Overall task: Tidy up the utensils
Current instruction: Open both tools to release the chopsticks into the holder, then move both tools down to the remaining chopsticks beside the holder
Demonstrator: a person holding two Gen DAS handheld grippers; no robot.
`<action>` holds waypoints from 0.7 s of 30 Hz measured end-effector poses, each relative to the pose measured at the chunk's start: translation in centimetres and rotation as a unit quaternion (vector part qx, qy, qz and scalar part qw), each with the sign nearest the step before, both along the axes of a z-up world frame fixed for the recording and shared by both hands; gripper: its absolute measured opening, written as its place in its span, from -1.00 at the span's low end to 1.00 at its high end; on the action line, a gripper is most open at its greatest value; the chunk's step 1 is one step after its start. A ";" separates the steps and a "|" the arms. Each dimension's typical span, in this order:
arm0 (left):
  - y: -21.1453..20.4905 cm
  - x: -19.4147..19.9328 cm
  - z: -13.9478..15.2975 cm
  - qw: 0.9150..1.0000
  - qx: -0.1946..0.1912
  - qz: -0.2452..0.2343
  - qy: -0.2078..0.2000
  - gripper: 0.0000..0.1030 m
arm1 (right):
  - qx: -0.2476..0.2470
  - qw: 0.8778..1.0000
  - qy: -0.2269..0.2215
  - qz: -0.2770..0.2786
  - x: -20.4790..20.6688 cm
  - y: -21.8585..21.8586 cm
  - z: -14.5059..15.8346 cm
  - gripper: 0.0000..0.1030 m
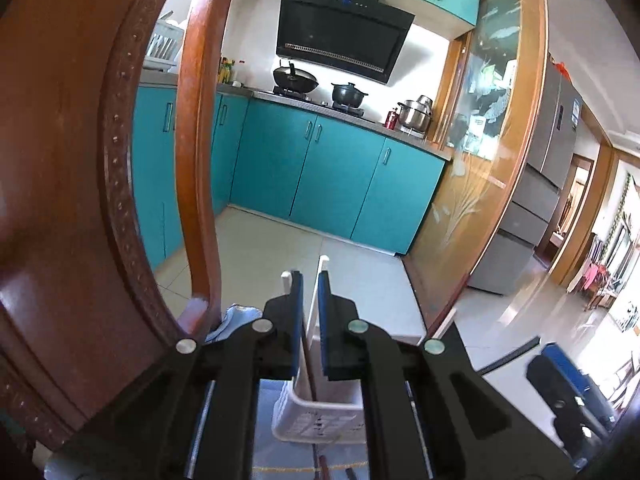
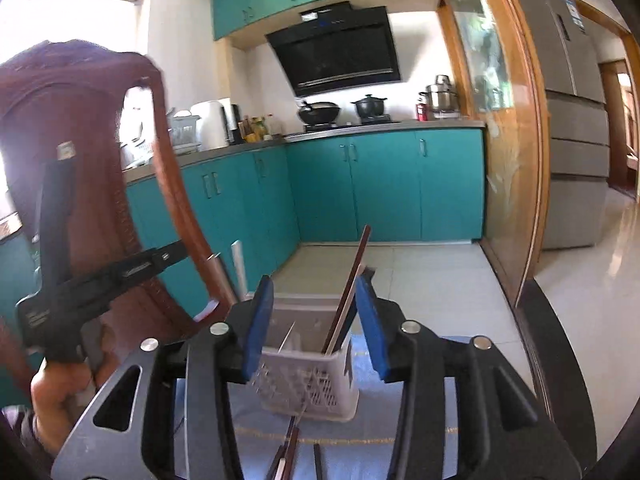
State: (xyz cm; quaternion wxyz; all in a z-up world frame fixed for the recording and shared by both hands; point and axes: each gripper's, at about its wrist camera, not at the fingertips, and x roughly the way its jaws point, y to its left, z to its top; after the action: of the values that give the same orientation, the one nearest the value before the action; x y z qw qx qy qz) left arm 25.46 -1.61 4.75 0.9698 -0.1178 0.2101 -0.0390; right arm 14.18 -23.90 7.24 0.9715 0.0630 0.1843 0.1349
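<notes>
My left gripper [image 1: 311, 320] pinches a white utensil [image 1: 314, 308] above the white basket [image 2: 308, 384], while my right gripper [image 2: 316, 320] stands spread around brown chopsticks [image 2: 352, 280] leaning inside it.

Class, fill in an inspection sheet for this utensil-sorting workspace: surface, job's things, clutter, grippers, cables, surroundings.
Surface: blue cloth with a yellow line across it.
Job's things: white perforated basket upright on the cloth; long brown utensil leaning in it; dark utensils lying in front of it.
Clutter: nothing seen.
Grippers: left gripper shut, with a white strip in the narrow gap between its fingers, grip unclear; right gripper open over the basket's top, the brown utensil close to one of its fingers.
Cables: nothing seen.
Surroundings: wooden chair close on the left, teal cabinets, fridge, tiled floor.
</notes>
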 end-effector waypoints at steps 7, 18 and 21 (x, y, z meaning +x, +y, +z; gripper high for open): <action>-0.5 -4.5 -2.7 0.996 0.083 -0.009 -0.011 -0.35 | -0.083 0.988 0.120 0.048 -0.7 2.1 -6.4 -0.13; -0.2 -7.7 -8.7 0.983 0.164 -0.022 0.081 0.06 | -0.151 0.929 0.332 0.059 0.6 5.4 -16.3 -0.13; 0.2 -8.0 -9.4 0.981 0.163 -0.022 0.098 0.10 | -0.139 0.922 0.355 0.063 0.8 5.3 -17.5 -0.43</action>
State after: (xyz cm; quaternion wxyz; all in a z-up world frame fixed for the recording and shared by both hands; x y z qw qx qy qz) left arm 17.47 -1.38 -4.69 0.9495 0.0436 0.3105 -0.0137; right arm 15.00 -18.62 -10.28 0.8307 -0.0404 0.5379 0.1379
